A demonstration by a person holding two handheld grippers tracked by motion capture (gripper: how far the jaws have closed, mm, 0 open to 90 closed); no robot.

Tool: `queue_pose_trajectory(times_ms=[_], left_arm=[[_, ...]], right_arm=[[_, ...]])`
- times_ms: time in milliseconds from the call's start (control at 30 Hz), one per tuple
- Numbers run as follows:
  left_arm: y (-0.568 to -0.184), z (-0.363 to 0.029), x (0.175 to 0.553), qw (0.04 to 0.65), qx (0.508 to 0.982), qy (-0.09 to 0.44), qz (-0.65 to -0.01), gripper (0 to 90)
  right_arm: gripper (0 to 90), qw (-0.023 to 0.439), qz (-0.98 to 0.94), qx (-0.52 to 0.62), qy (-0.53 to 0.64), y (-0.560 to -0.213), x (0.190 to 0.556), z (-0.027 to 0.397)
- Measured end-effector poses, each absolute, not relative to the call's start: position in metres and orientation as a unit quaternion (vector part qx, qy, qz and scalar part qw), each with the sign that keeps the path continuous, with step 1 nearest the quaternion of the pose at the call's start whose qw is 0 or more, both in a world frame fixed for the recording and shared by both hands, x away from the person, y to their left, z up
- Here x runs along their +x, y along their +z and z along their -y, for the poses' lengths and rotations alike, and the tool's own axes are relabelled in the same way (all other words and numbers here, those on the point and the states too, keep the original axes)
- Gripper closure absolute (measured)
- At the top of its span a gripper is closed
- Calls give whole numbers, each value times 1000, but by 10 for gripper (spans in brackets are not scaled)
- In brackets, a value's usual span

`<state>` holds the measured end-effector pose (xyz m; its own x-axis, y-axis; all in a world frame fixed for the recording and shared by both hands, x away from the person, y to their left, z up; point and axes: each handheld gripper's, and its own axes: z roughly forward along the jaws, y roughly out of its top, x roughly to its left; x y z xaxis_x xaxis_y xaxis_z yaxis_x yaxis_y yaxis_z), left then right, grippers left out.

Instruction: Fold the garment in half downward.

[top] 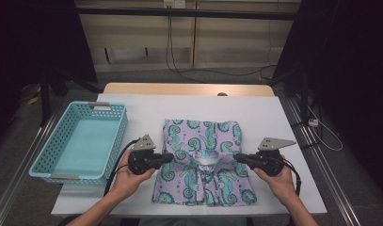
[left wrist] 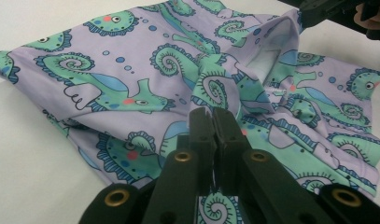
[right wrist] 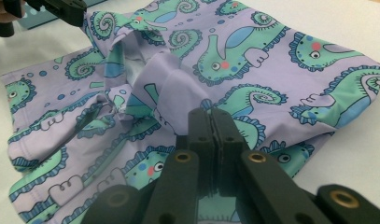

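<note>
With each gripper's fingers clamped on the seahorse-print garment (top: pixel 203 162) at table centre, left gripper (top: pixel 169 158) at nine o'clock, right gripper (top: pixel 236 157) at three, uneven pulling could slip the thin fabric free.

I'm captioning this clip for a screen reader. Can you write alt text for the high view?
Two hand-held grippers, left gripper and right gripper, pinch opposite sides of a lilac seahorse-print garment lying on a white table. A light blue basket sits to the left.
</note>
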<state>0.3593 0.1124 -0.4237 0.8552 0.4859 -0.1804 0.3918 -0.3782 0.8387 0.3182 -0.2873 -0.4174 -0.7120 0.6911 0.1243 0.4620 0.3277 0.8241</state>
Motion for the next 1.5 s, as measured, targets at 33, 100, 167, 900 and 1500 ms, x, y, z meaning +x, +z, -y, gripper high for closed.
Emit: queue_pose_trajectory(times_ms=[33, 100, 167, 900, 1500], left_arm=[[-424, -113, 359, 492, 828, 47, -264, 879], [-424, -113, 357, 494, 826, 45, -269, 879], [-424, -114, 355, 494, 826, 42, -268, 879], [-420, -122, 335, 491, 832, 30, -258, 879], [-431, -119, 324, 432, 871, 21, -233, 877]], right_arm=[[884, 126, -805, 357, 456, -417, 317, 287], [884, 125, -806, 354, 457, -416, 314, 287], [885, 126, -806, 353, 458, -415, 312, 287], [884, 125, -805, 348, 463, -413, 298, 289], [882, 111, -829, 341, 428, -426, 283, 285]])
